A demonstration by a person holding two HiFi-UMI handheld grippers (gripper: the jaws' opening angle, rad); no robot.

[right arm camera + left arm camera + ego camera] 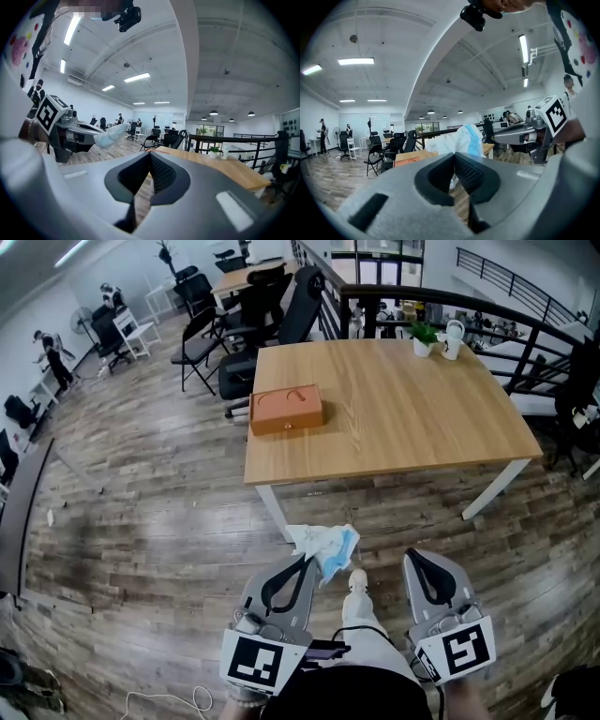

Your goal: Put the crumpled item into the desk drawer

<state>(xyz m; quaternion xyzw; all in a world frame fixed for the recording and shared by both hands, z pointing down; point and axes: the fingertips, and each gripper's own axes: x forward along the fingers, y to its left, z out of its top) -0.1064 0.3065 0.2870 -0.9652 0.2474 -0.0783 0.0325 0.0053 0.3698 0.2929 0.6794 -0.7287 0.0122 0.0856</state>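
A crumpled white and blue item is pinched in my left gripper, whose jaws are shut on it; in the left gripper view the crumpled item sticks up past the tips. My right gripper is held beside it, shut and empty; from the right gripper view its jaws meet with nothing between them. Ahead stands the wooden desk, with an orange drawer box at its left front corner. Both grippers are held over the floor, short of the desk's front edge.
A small potted plant and a white mug stand at the desk's far edge. Black office chairs crowd behind the desk's left side. A black railing runs along the right. Wooden floor spreads to the left.
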